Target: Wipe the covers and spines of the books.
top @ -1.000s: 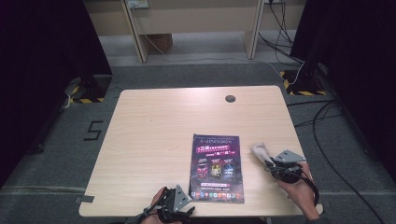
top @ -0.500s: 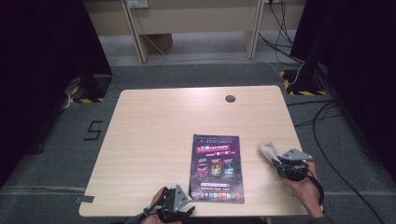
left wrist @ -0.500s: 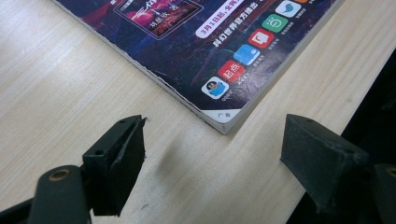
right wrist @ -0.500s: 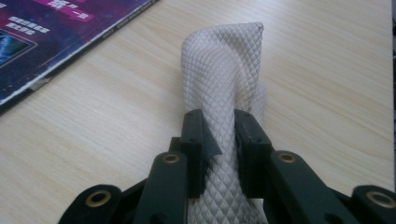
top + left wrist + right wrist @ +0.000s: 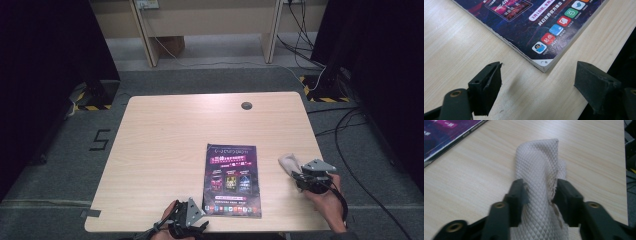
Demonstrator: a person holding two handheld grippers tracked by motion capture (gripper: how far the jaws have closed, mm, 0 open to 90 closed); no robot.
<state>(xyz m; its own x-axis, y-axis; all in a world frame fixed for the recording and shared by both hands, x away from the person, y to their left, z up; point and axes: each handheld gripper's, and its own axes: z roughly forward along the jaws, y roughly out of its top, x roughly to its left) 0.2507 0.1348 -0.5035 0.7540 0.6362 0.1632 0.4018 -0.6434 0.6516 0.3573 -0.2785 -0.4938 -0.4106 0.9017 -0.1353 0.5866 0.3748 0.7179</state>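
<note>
Cream waffle-textured cloth [image 5: 537, 192], bunched into an upright fold, lies near the table's right edge between my right gripper [image 5: 540, 192], whose jaws have just been opening; whether the pads press it, I cannot tell.

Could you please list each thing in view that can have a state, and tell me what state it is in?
magazine: closed, lying flat on the table, cover up.
cloth: bunched up, lying on the table between the right gripper's jaws.
left gripper: open, nothing between its jaws, just short of the magazine's corner.
right gripper: jaws just been opening, the cloth between them, grip loosening.
</note>
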